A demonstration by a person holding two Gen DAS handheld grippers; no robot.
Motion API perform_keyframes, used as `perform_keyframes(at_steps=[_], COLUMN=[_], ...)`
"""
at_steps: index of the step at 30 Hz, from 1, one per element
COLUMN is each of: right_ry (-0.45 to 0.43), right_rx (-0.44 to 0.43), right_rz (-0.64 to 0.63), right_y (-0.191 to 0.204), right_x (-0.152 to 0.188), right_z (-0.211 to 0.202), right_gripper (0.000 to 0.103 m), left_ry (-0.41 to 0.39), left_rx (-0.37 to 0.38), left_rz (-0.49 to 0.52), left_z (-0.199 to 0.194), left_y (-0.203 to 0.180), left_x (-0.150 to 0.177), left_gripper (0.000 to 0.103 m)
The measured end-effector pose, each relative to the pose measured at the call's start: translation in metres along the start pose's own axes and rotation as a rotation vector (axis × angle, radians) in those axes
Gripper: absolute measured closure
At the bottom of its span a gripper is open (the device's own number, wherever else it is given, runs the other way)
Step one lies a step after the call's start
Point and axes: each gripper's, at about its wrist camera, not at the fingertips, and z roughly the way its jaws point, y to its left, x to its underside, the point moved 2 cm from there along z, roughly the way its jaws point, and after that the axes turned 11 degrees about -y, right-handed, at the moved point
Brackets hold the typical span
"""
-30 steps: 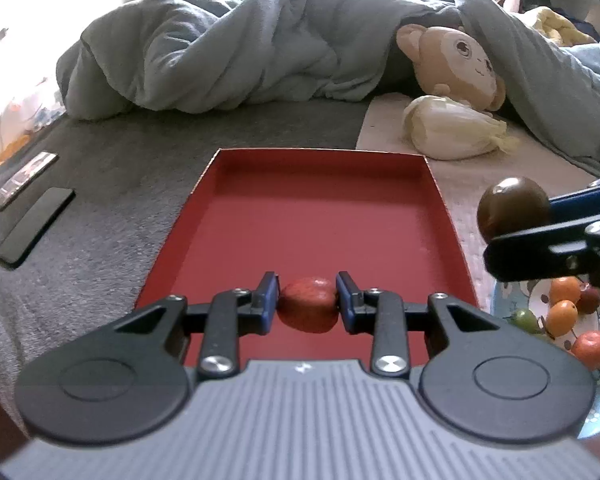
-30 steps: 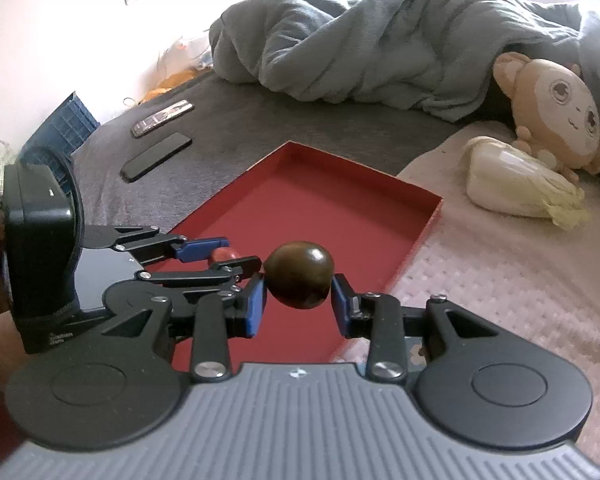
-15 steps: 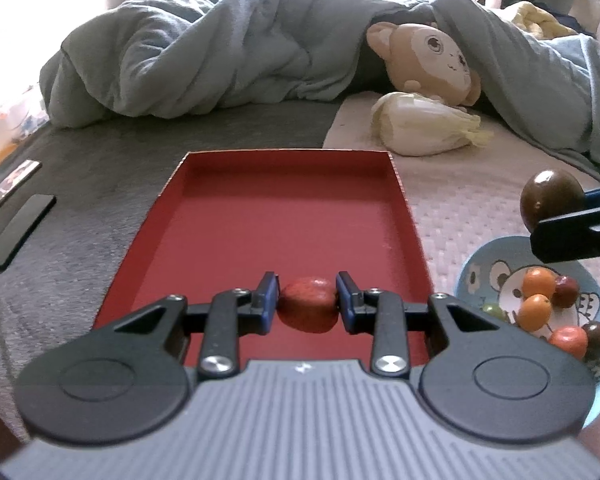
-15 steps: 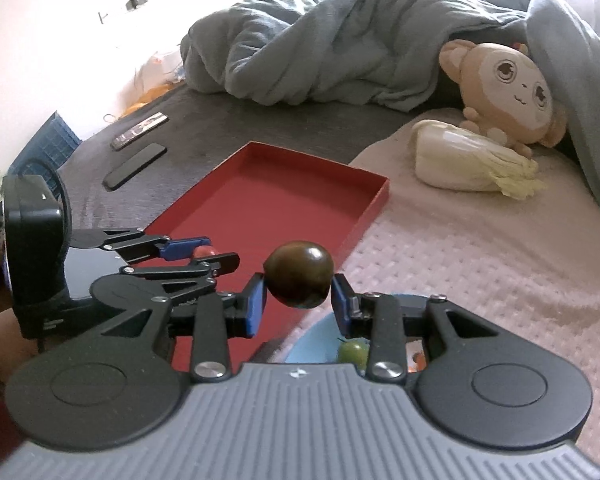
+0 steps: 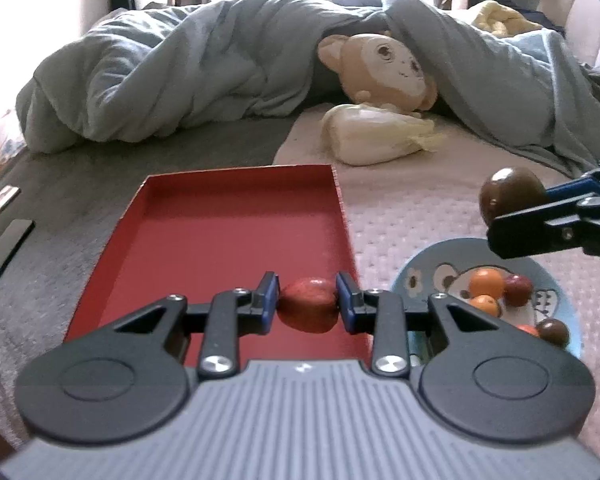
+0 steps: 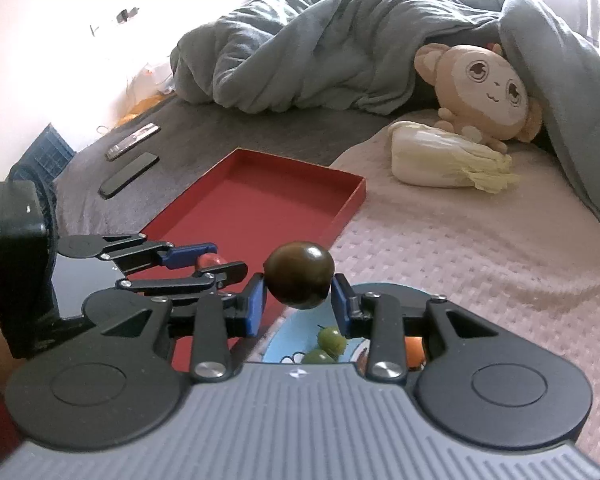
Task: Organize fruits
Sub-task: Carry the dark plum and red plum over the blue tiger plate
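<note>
Fruit rides in both grippers: left gripper [image 5: 307, 307] fingers clamp a red fruit [image 5: 309, 310] over the near tray [image 5: 228, 216]; right gripper [image 6: 299, 296] fingers pinch a dark fruit [image 6: 299, 274] above the plate [image 6: 296, 336], likely for sorting.

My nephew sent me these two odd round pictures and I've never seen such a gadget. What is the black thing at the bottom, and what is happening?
No robot: a person holds a pair of tongs in each hand, each carrying a wide-angle camera that looks along its fingers. One picture comes from the left tongs, shut on a red fruit above a red tray. The other comes from the right tongs, shut on a dark brown fruit above a blue plate of small fruits. All this lies on a bed, with a plush monkey and a cabbage behind.
</note>
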Motion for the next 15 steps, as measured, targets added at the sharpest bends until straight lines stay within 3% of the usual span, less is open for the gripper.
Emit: perform_keyframes(at_steps=[15], right_ry=[0.017], right_rx=[0.055], right_rz=[0.026], right_y=[-0.030], right_x=[0.027], right_z=[-0.034], right_gripper=[0.062], left_ry=[-0.002], left_rx=[0.068], left_rz=[0.047], left_z=[-0.008], left_y=[-0.043], left_x=[0.004], left_gripper=[0.068])
